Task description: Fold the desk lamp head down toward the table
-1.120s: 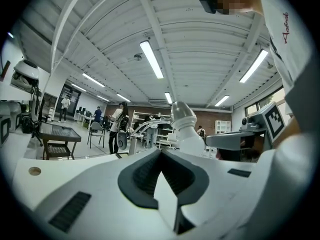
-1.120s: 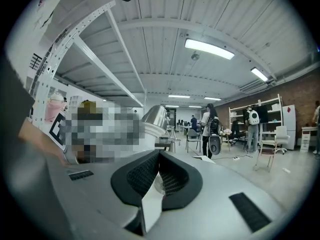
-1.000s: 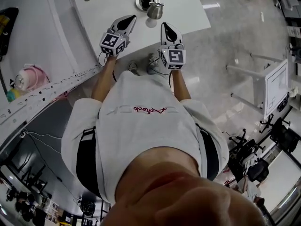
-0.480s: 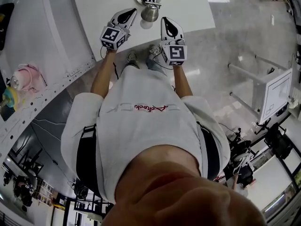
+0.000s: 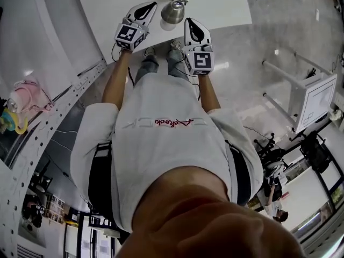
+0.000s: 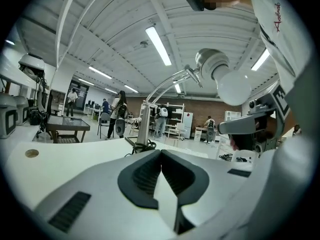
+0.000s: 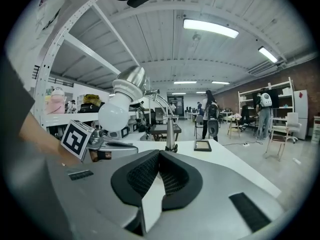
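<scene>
Here the closed, empty left gripper (image 5: 151, 6) and right gripper (image 5: 188, 21) flank the lamp head (image 5: 173, 13): probably light, stiff-jointed; grip its shade (image 7: 131, 81).

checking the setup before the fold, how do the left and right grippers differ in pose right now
The left gripper slants toward the lamp head, its marker cube skewed; the right gripper points straight up the head view, its cube square-on. The left gripper is left of the lamp head, the right gripper right of it. Both are shut and empty.
</scene>
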The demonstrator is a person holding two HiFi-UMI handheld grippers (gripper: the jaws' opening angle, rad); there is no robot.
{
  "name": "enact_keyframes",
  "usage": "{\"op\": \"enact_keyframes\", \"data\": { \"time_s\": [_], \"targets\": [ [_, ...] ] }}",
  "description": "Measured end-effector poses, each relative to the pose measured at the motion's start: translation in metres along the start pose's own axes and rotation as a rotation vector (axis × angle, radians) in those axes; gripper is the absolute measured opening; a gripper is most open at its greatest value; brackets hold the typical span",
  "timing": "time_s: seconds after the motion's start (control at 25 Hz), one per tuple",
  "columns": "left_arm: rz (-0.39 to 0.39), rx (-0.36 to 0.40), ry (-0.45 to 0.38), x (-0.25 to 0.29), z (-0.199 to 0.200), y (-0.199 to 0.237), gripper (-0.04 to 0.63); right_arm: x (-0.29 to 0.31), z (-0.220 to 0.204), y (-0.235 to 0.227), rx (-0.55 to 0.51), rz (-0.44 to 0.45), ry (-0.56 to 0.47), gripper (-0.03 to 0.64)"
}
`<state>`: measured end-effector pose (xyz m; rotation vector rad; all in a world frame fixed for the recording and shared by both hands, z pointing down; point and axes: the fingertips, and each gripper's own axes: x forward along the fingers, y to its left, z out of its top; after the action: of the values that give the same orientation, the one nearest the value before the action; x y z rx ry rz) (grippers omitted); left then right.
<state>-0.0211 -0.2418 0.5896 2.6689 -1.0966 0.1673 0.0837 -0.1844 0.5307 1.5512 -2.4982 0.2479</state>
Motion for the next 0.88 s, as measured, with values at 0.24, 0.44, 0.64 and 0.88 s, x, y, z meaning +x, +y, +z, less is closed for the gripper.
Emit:
{"op": "enact_keyframes", "data": {
  "time_s": [0.24, 0.44, 0.64, 0.88],
  "targets": [
    [-0.037, -0.025, -0.021, 0.028, 0.001, 0.012, 0.133, -0.002, -0.01, -0.002, -0.003, -0.007, 0.037, 0.021],
    [-0.061, -0.002, -0.031, 0.061, 0.015, 0.026, 0.202, -0.003, -0.011, -0.004, -0.01, -0.003, 0.044, 0.021],
    [-0.092, 0.039, -0.008, 0.096, 0.026, 0.039, 0.236, -0.002, -0.008, 0.001, -0.014, 0.023, 0.041, 0.021],
    [-0.118, 0.036, -0.024, 0.123, 0.042, 0.041, 0.256, -0.003, -0.009, 0.001, -0.019, 0.036, 0.048, 0.021]
  ]
}}
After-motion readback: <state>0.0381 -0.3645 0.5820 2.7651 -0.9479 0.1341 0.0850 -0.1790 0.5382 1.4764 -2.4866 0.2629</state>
